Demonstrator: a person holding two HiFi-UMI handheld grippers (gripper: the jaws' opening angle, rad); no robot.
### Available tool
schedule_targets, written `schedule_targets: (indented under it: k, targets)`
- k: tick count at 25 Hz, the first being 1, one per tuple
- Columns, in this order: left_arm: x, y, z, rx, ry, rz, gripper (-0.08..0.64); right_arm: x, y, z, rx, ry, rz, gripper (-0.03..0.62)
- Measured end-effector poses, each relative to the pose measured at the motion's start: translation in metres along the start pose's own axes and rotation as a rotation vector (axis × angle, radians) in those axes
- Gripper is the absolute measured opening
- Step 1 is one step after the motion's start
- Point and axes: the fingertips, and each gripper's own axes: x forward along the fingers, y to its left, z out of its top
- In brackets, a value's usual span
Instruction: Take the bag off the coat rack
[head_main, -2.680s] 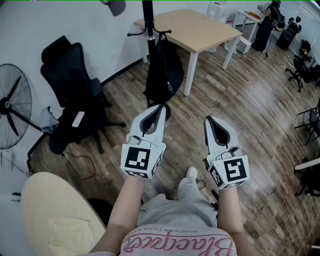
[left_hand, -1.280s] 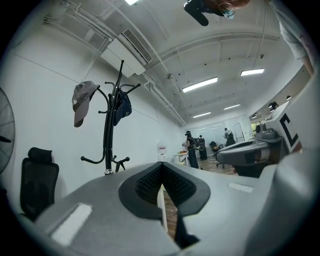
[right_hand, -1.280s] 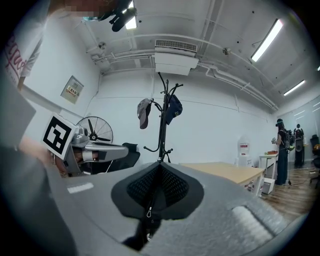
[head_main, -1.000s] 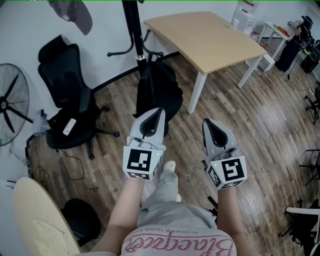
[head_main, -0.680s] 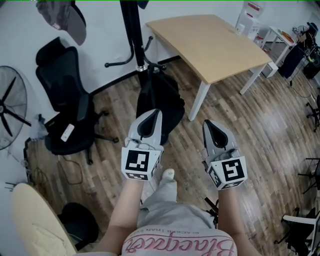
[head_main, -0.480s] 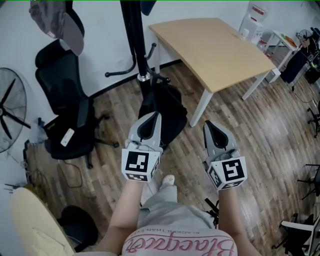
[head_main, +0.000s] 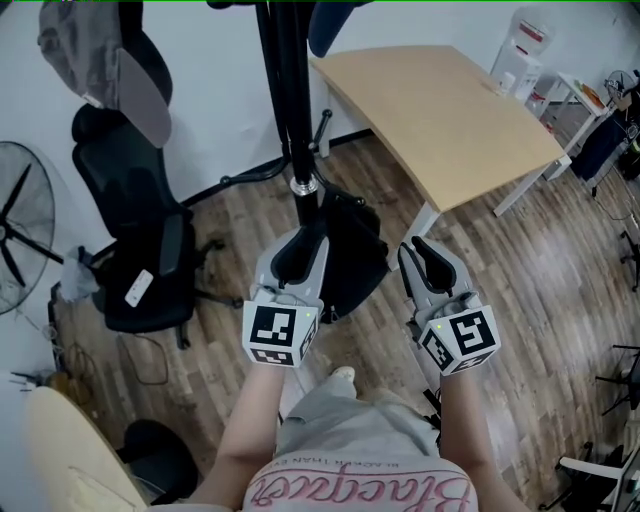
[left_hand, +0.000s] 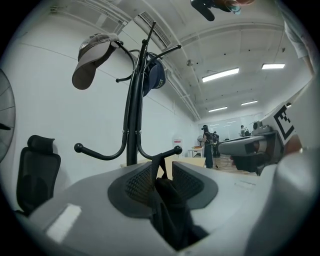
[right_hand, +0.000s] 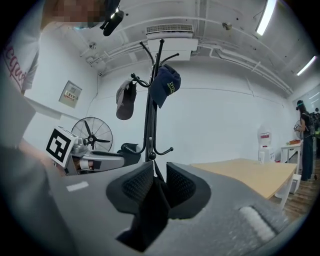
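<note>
— Where's the bag?

— The black backpack (head_main: 355, 262) hangs low on the coat rack (head_main: 290, 100), strap looped over a lower hook (left_hand: 172, 150), beside the wooden table (head_main: 450, 110).

— And the claws?

— The left gripper (head_main: 305, 240) and right gripper (head_main: 418, 250) are both opening, with only a narrow gap so far. The backpack shows just ahead through each gap, and neither gripper pinches it.
</note>
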Motion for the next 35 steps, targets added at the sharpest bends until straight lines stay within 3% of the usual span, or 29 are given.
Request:
schedule_targets:
  k: [6, 10, 19, 24, 35]
  targets:
    - [0.005, 0.005, -0.007, -0.018, 0.02, -0.001, 0.262, 0.016, 0.006, -0.003, 0.063, -0.014, 0.089, 0.223]
    - [0.01, 0.001, -0.013, -0.04, 0.03, 0.014, 0.357, 0.022, -0.002, -0.011, 0.07, -0.012, 0.122, 0.356]
    - [0.013, 0.005, -0.018, -0.107, 0.034, 0.191, 0.543, 0.039, -0.024, -0.023, 0.083, 0.023, 0.256, 0.428]
    - [0.01, 0.008, -0.025, -0.129, 0.046, 0.32, 0.571, 0.05, -0.035, -0.027, 0.116, 0.028, 0.37, 0.459]
    - [-0.001, -0.004, -0.052, -0.134, 0.109, 0.55, 0.548, 0.063, -0.053, -0.06, 0.062, 0.115, 0.563, 0.457]
